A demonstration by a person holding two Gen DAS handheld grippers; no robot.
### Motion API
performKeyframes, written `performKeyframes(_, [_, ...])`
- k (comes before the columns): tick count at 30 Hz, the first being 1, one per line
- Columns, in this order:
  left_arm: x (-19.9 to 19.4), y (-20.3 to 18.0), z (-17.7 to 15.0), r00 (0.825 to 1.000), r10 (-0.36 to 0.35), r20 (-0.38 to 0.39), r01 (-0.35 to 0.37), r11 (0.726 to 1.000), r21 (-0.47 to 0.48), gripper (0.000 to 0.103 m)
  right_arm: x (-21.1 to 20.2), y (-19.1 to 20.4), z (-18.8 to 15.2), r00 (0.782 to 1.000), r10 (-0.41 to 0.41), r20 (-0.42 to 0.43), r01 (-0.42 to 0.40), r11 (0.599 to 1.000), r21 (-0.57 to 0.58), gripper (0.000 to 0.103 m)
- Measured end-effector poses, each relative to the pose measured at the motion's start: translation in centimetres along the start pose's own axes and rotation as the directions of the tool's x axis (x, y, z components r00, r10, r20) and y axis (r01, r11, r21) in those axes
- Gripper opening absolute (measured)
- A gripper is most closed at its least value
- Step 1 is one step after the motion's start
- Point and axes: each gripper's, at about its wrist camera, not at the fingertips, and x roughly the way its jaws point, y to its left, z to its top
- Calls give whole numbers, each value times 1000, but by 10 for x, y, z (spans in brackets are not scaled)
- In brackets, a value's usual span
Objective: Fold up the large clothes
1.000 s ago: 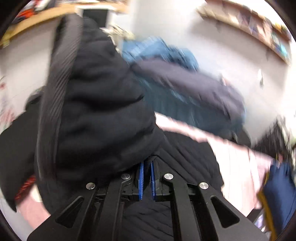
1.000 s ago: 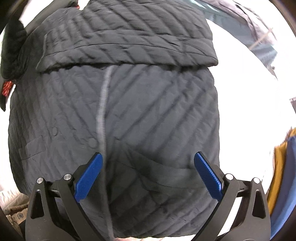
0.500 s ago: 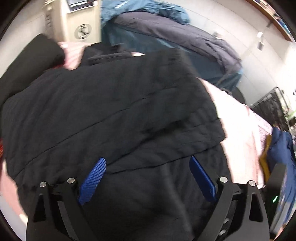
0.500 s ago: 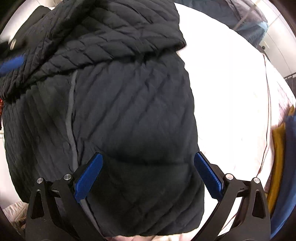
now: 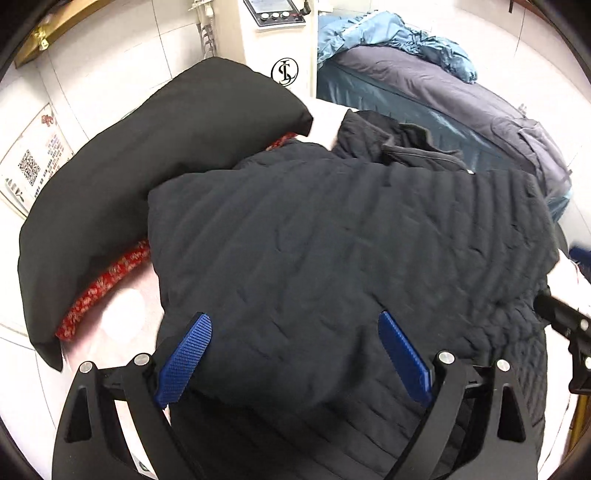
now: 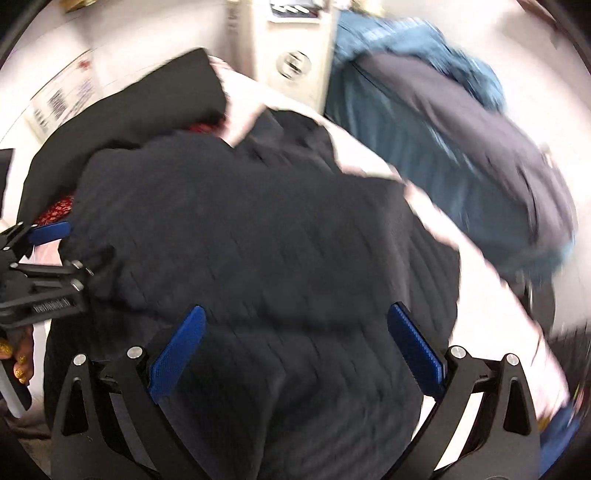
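Quilted black jacket [image 5: 332,258] is lying folded on the pale pink bed cover [image 5: 125,314], with a black cushion [image 5: 147,166] just beside it at the far left. Left gripper [image 5: 295,354] is hanging above the jacket with jaws spread wide, pinching nothing. Right gripper [image 6: 295,354] is likewise gaping empty above the jacket. Only the right view, which is blurring, is showing the hand [image 6: 20,354] gripping the left tool; only the left view is showing the jacket's collar [image 5: 406,144] sharply.

Probably a treatment or beauty room rather than a home: two narrow beds [image 5: 436,92] stand side by side, a white machine [image 5: 275,33] with knobs between them, and a notice [image 5: 31,166] with a QR code on the tiled wall.
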Motion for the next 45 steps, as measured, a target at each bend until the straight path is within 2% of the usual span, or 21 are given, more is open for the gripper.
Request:
performKeyframes(3, [18, 4, 8, 999, 5, -43, -4, 1000, 20, 93, 23, 19, 20, 1000, -23, 19, 24, 997, -74, 98])
performKeyframes(5, [29, 6, 11, 998, 5, -66, -3, 999, 33, 96, 44, 14, 24, 999, -20, -36, 19, 999, -43, 98])
performKeyframes(9, [48, 5, 13, 995, -15, -103, 20, 999, 50, 97, 90, -13, 16, 985, -45, -165, 55, 997, 54, 98])
performKeyframes(11, [61, 4, 14, 991, -22, -134, 29, 998, 53, 97, 107, -15, 8, 979, -18, -205, 38, 995, 96, 98])
performKeyframes(14, [75, 3, 12, 986, -24, -167, 32, 998, 48, 98, 117, -20, -4, 973, 26, -231, 7, 990, 139, 98])
performKeyframes(19, [95, 5, 13, 980, -32, -195, 39, 999, 31, 98, 134, -22, -11, 960, 27, -277, 14, 989, 146, 98])
performKeyframes(28, [120, 14, 18, 971, -57, -231, 64, 998, 23, 99, 175, -32, 0, 927, 72, -369, 3, 980, 198, 99])
performKeyframes(31, [128, 13, 23, 969, -52, -240, 60, 998, 26, 99, 181, -32, 1, 926, 70, -370, 9, 978, 207, 99])
performKeyframes(39, [121, 8, 14, 976, -44, -214, 53, 998, 37, 99, 172, -27, -10, 952, 47, -303, 16, 979, 203, 99])
performKeyframes(43, [115, 6, 6, 977, -54, -207, 63, 997, 34, 99, 151, -17, -16, 955, 38, -296, 26, 978, 209, 98])
performKeyframes(45, [115, 9, 5, 980, -63, -189, 71, 997, 33, 99, 129, -16, -27, 965, 42, -257, 23, 970, 243, 98])
